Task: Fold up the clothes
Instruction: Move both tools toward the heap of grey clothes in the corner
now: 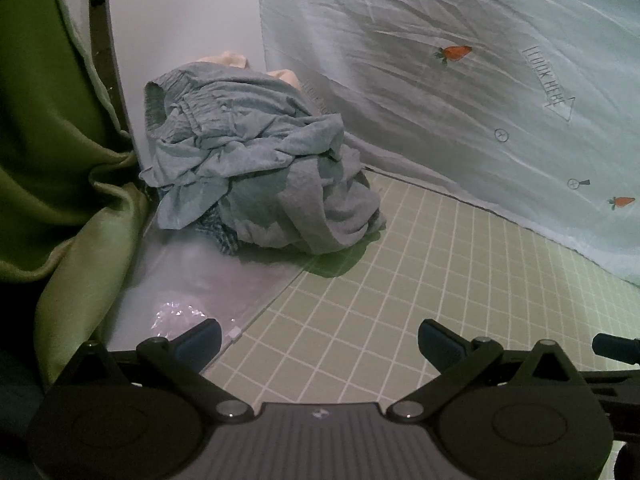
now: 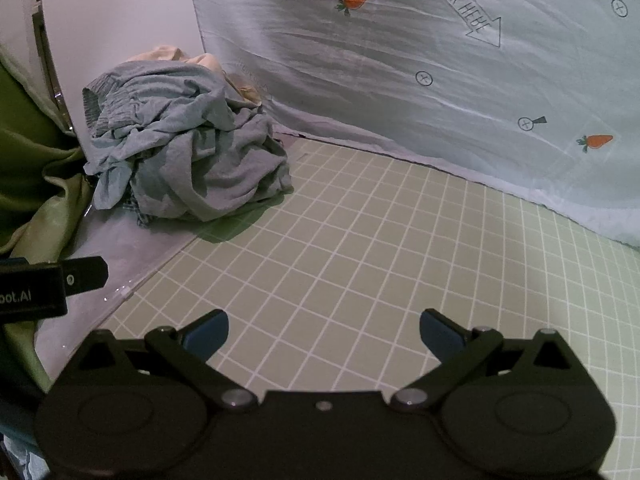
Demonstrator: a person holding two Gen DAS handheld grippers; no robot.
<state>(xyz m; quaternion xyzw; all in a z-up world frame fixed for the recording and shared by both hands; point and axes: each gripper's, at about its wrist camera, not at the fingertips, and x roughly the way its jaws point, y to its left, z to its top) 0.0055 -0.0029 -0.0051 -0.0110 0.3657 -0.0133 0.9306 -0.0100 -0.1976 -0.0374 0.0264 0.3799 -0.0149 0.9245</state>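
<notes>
A crumpled heap of grey-blue clothes [image 1: 256, 160] lies at the far left of the green grid mat [image 1: 400, 280], against a white wall panel. A cream garment [image 1: 232, 59] pokes out behind it. The heap also shows in the right wrist view [image 2: 184, 148]. My left gripper [image 1: 320, 340] is open and empty, low over the mat's near edge, well short of the heap. My right gripper [image 2: 324, 330] is open and empty over the mat [image 2: 380, 240]. The left gripper's body [image 2: 48, 284] shows at the left of the right wrist view.
A pale blue sheet with carrot prints [image 1: 480, 80] hangs along the back and right. A green curtain [image 1: 52, 160] drapes at the left. A clear plastic sheet [image 1: 192, 280] and crinkled plastic [image 1: 176, 312] lie left of the mat.
</notes>
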